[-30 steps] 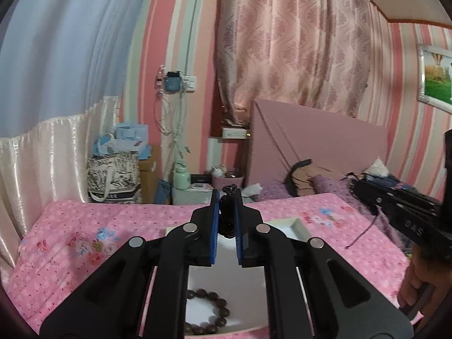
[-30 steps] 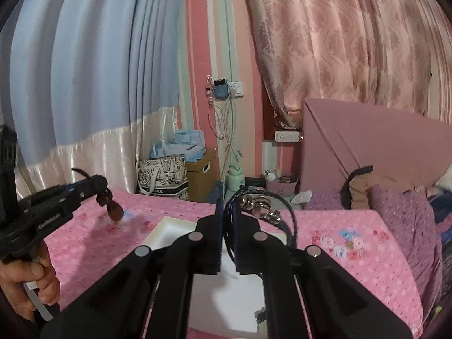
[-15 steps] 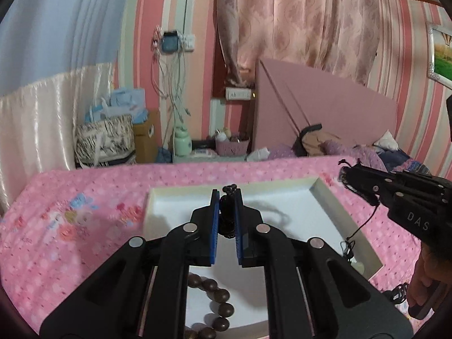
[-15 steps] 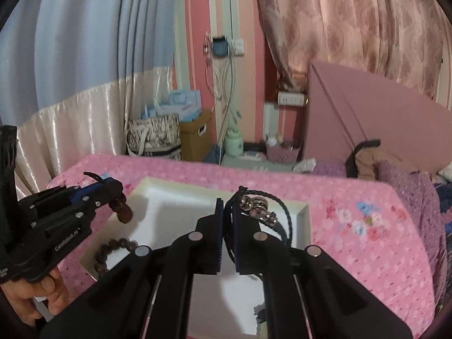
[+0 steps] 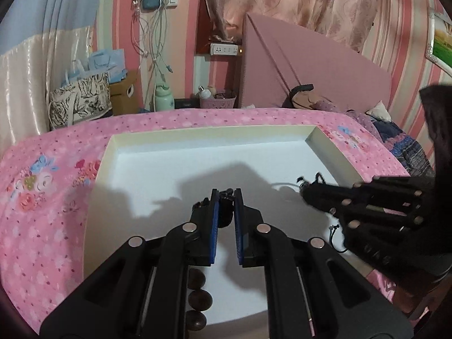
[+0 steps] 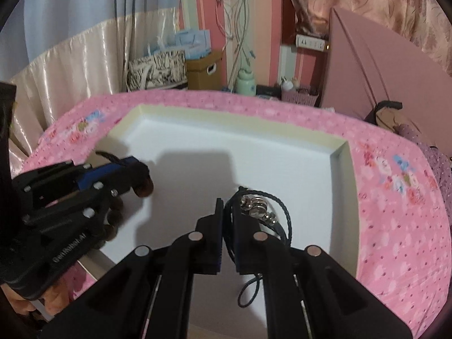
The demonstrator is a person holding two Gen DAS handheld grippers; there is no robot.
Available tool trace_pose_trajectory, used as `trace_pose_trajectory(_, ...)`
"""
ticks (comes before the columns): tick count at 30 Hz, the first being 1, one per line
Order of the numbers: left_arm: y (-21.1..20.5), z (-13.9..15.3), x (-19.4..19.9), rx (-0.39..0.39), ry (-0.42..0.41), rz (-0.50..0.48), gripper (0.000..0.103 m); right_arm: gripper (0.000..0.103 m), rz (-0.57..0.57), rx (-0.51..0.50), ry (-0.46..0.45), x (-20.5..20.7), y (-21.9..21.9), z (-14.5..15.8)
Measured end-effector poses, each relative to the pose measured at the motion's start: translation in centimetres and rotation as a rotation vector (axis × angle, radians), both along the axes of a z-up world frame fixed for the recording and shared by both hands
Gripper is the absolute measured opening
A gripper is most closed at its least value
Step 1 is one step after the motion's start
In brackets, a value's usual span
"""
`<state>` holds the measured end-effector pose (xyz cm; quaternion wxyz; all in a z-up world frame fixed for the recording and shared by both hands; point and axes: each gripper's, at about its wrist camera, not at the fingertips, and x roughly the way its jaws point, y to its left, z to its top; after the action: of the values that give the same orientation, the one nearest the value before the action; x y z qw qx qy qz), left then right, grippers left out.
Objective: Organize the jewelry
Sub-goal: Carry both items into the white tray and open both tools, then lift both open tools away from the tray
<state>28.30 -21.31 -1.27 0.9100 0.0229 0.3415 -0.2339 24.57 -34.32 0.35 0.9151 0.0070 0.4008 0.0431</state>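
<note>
Over the white tray [image 6: 282, 152] on the pink bedspread [image 6: 395, 226], a dark wooden bead bracelet [image 5: 197, 296] hangs from the left hand-held gripper [image 5: 226, 195], clamped on one bead. It looks weighty enough to swing, with smooth beads that could slip, so a single-bead pinch suits it. The right hand-held gripper [image 6: 227, 206] is clamped on a black braided cord bracelet [image 6: 278, 206] with silver charms [image 6: 254, 206]: light and limp, best held by the cord.

Tray [image 5: 327, 152] on bedspread [image 5: 50, 197]
</note>
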Motion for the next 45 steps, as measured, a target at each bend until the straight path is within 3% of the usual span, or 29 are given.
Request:
trace_pose_trajectory(9,-0.3,-2.2,0.3,0.050,0.028,0.035,0.009,0.005,-0.017,-0.056,0.028,-0.9,0.1,-1.6)
trace_pose_trajectory(20,-0.1,-1.5,0.1,0.052,0.023,0.059,0.009,0.007,-0.041,-0.054,0.031,-0.7,0.0,-1.7)
trace_pose_trajectory(21,0.0,-1.2,0.1,0.047,0.021,0.062,0.010,0.011,-0.044,-0.048,0.033,-0.7,-0.1,-1.7)
trace_pose_trajectory(22,0.1,-0.8,0.0,0.037,0.021,0.065,0.017,0.018,-0.050,-0.038,0.035,-0.6,-0.3,-1.7)
trace_pose_trajectory(23,0.3,-0.6,-0.1,0.029,0.020,0.067,0.021,0.039,-0.058,-0.026,0.031,-0.7,-0.5,-1.6)
trace_pose_trajectory(24,0.5,-0.1,-0.3,0.019,0.014,0.073,0.030,0.049,-0.062,-0.013,0.020,-0.8,-0.7,-1.5)
trace_pose_trajectory(25,0.9,0.5,-0.4,0.011,0.003,0.086,0.038,0.049,-0.068,0.006,0.008,-1.0,-0.9,-1.1)
trace_pose_trajectory(30,3.1,4.0,-1.0,-0.051,-0.040,0.128,0.052,0.049,-0.110,0.116,-0.090,-2.5,-3.1,1.8)
trace_pose_trajectory(33,5.4,7.4,-2.2,-0.095,-0.108,0.172,0.055,0.049,-0.142,0.150,-0.178,-4.2,-4.4,4.3)
trace_pose_trajectory(35,7.1,10.2,-3.7,-0.124,-0.178,0.201,0.062,0.049,-0.159,0.159,-0.233,-5.5,-5.2,6.3)
trace_pose_trajectory(37,8.8,13.3,-5.5,-0.143,-0.269,0.232,0.081,0.049,-0.160,0.155,-0.269,-6.4,-5.5,7.9)
trace_pose_trajectory(39,9.6,15.2,-6.4,-0.143,-0.325,0.243,0.091,0.049,-0.153,0.120,-0.309,-7.5,-5.6,9.9)
trace_pose_trajectory(42,10.4,16.3,-7.4,-0.109,-0.349,0.276,0.091,0.052,-0.159,0.089,-0.371,-10.0,-5.6,12.0)
trace_pose_trajectory(45,11.3,15.9,-9.4,-0.062,-0.343,0.241,0.091,0.052,-0.148,0.073,-0.388,-13.1,-5.5,12.2)
